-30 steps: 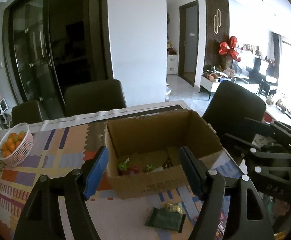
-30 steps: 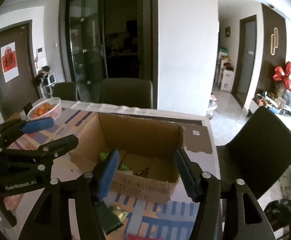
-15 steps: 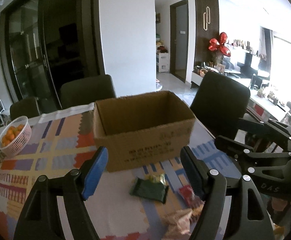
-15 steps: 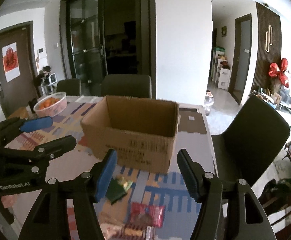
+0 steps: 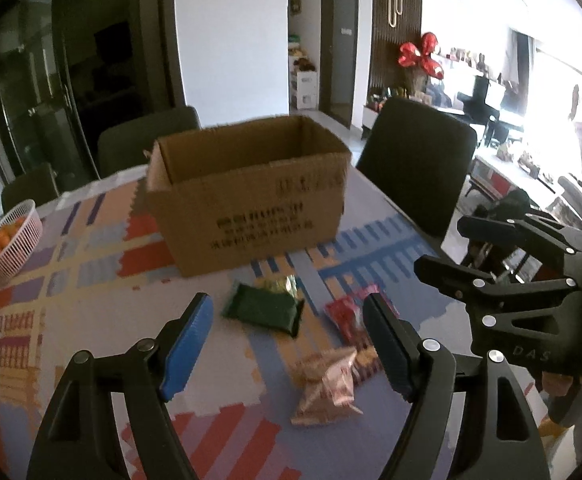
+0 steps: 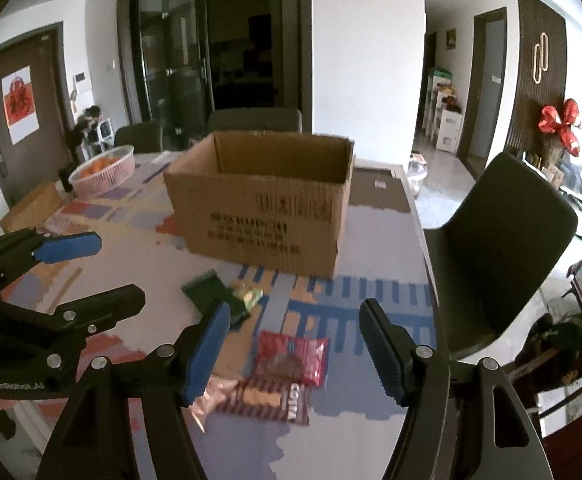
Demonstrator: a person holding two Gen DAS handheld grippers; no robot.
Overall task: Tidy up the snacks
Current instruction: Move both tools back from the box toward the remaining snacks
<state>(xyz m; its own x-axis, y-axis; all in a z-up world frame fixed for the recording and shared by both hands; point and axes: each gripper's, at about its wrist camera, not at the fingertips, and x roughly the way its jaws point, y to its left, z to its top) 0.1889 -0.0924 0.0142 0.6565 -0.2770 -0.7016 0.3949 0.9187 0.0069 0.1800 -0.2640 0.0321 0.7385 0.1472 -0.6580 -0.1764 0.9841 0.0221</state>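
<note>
Flanking snack packets (image 5: 327, 344), 2 gaping grippers (image 6: 293, 344)

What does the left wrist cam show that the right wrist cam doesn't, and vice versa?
Left wrist only: the pale pink crinkled snack pouch in full.

Right wrist only: the red paper poster on the brown door, and the flat cardboard sheet behind the box.

Both: the open brown cardboard box, dark green snack packet, red snack packet, pink basket of oranges, and both open grippers, left and right.
</note>
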